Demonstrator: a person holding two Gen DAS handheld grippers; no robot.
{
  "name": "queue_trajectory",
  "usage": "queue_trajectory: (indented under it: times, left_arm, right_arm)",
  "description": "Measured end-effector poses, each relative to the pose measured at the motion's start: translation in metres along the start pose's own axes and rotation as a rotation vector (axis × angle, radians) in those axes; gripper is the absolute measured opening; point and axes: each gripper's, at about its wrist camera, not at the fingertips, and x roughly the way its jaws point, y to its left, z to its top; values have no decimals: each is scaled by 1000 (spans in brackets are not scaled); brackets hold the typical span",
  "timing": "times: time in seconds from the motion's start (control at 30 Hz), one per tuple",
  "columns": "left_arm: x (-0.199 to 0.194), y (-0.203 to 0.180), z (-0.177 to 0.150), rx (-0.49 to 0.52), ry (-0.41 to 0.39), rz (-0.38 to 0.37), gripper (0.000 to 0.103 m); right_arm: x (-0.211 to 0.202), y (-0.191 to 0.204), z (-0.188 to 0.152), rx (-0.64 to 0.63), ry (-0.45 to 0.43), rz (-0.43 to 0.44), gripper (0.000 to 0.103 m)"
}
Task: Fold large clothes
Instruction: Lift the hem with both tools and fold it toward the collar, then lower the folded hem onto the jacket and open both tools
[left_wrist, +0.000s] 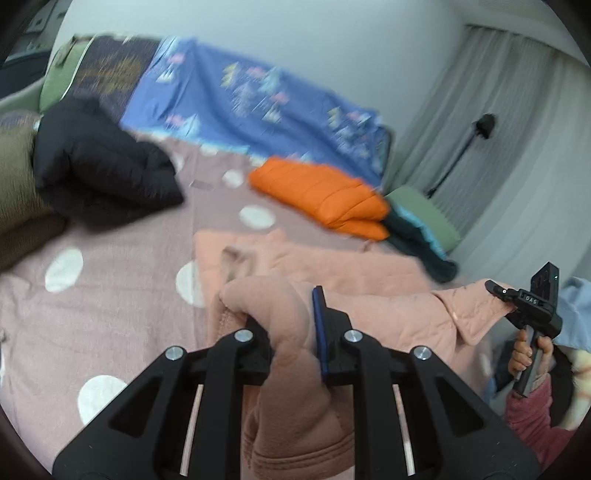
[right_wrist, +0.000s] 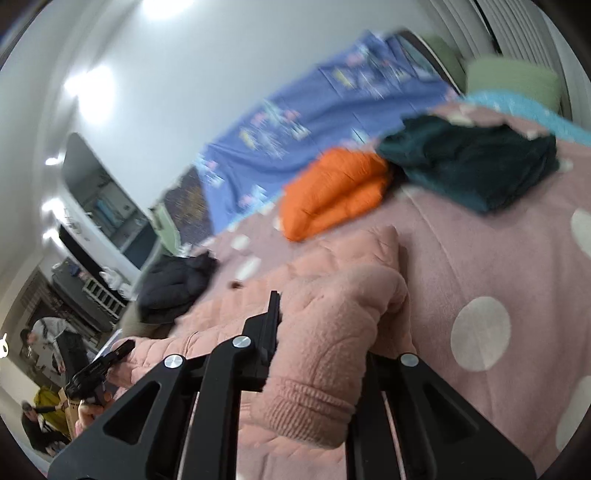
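Pink, white-dotted bed cover (left_wrist: 122, 295) carries the quilted peach fleece jacket (left_wrist: 332, 266) near its front edge, with the left claw (left_wrist: 286, 332) and right claw (right_wrist: 317, 332) each clamped on a cuff, so thick fleece may slip free if pulled unevenly.
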Motion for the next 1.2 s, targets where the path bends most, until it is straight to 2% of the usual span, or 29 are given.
queue_trajectory:
  times: [0.03, 0.1, 0.2, 0.23, 0.27, 0.33, 0.37, 0.4, 0.43, 0.47, 0.5, 0.57, 0.63, 0.73, 0.8, 0.87, 0.97, 1.07, 1.2]
  left_arm:
    - [14, 8, -4, -23, 28, 21, 16]
    - [33, 21, -16, -48, 64, 56, 18]
    - [39, 31, -23, -65, 75, 59, 22]
    - [37, 32, -23, -68, 69, 45, 23]
    - [34, 32, -22, -63, 65, 40, 25]
    - [26, 29, -20, -43, 55, 39, 33]
    - [20, 25, -20, -33, 46, 37, 44]
    - [9, 21, -20, -16, 28, 37, 58]
    - [0, 16, -20, -1, 8, 40, 64]
    - [-11, 11, -21, 19, -18, 40, 70]
    - [-18, 8, -21, 29, -30, 37, 72]
    - [-37, 2, -27, 43, -48, 7, 74]
    - [-45, -3, -35, 54, -24, -11, 74]
    - [-44, -15, -54, 108, 58, -45, 73]
    - [-37, -25, -64, 148, 109, -67, 73]
    - [-20, -35, -77, 185, 192, -96, 73]
    - [10, -47, -89, 233, 280, -86, 73]
    - [31, -56, -87, 258, 290, -87, 72]
    - [42, -63, -66, 271, 244, -101, 72]
  right_arm:
    - [19, -6, -4, 23, 37, -66, 12]
    - [32, -9, -10, 23, 47, -101, 14]
    - [33, -6, -10, -15, 40, -92, 19]
    - [31, -6, -9, -17, 48, -79, 25]
    - [28, -6, -7, -13, 55, -69, 27]
    - [14, -2, -7, -31, 52, -57, 27]
    - [5, 3, -8, -59, 42, -53, 31]
    - [-8, 9, -11, -108, 17, -63, 35]
    - [-17, 15, -15, -151, -11, -83, 46]
    - [-24, 19, -18, -183, -28, -98, 51]
    - [-30, 22, -23, -221, -39, -115, 51]
    - [-37, 24, -36, -293, -25, -134, 51]
    - [-35, 22, -46, -336, 14, -142, 51]
    - [-21, 18, -63, -378, 98, -171, 51]
    - [-10, 18, -76, -423, 163, -158, 51]
    - [2, 21, -85, -467, 207, -153, 51]
    - [20, 34, -94, -562, 230, -188, 51]
    - [28, 43, -91, -609, 219, -178, 51]
    - [35, 51, -81, -633, 200, -152, 51]
